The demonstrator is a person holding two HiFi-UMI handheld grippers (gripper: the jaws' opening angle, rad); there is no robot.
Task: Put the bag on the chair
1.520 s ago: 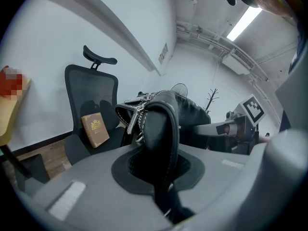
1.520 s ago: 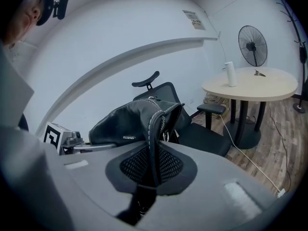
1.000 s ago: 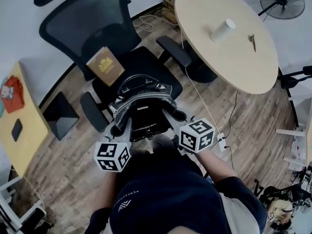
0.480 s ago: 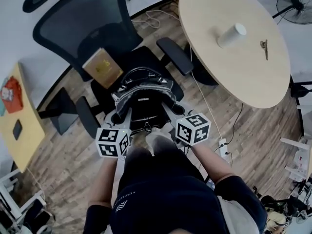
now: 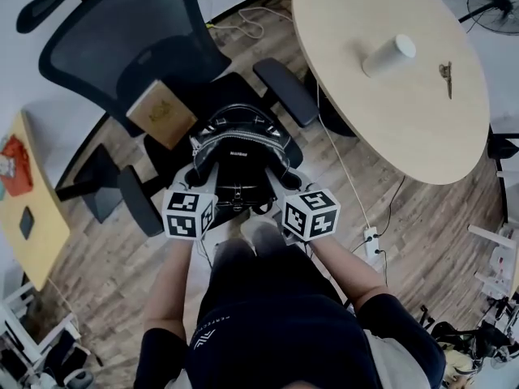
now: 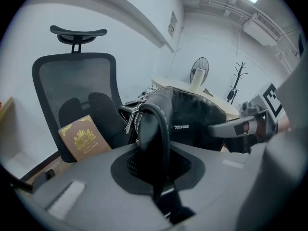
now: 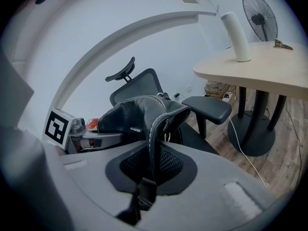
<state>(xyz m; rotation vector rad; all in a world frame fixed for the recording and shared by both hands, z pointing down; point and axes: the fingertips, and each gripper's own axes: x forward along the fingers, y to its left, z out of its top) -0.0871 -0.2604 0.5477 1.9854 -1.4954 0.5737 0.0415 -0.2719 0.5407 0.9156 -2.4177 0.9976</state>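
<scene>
Black leather bag point(image 5: 239, 148) hangs over the seat of the black mesh office chair point(image 5: 122, 51) as we pinch its side edges for balance: right gripper point(image 5: 285, 181) jaws clamped, left gripper point(image 5: 201, 183) jaws opening around the edge between them.

Right gripper point(image 7: 152, 170) clamped tight on the stitched edge of the black leather bag point(image 7: 134, 117), the black mesh office chair point(image 7: 139, 85) just behind it, a pale round bench point(image 7: 255, 66) off right.

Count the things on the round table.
2: a white cup near the middle, and a small metal thing beside it, nearer the rim. The table's far edge is out of frame.
</scene>
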